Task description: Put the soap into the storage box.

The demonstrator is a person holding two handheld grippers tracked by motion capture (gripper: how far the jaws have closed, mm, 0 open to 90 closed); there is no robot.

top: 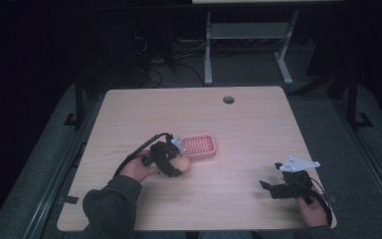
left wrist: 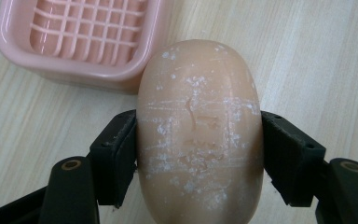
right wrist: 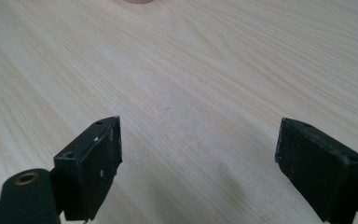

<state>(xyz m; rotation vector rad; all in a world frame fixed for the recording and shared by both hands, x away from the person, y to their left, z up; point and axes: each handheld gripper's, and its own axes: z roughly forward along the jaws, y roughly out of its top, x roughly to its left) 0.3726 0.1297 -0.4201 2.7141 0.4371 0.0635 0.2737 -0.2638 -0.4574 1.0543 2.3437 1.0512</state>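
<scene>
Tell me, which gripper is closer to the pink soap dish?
Left. The left gripper, clamping the soap, sits right beside the pink soap dish; the right gripper is far off, empty.

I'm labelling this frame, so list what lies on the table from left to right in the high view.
Person's left hand → left gripper closed on the bar of soap → pink soap dish → right gripper, jaws apart → person's right hand.
</scene>
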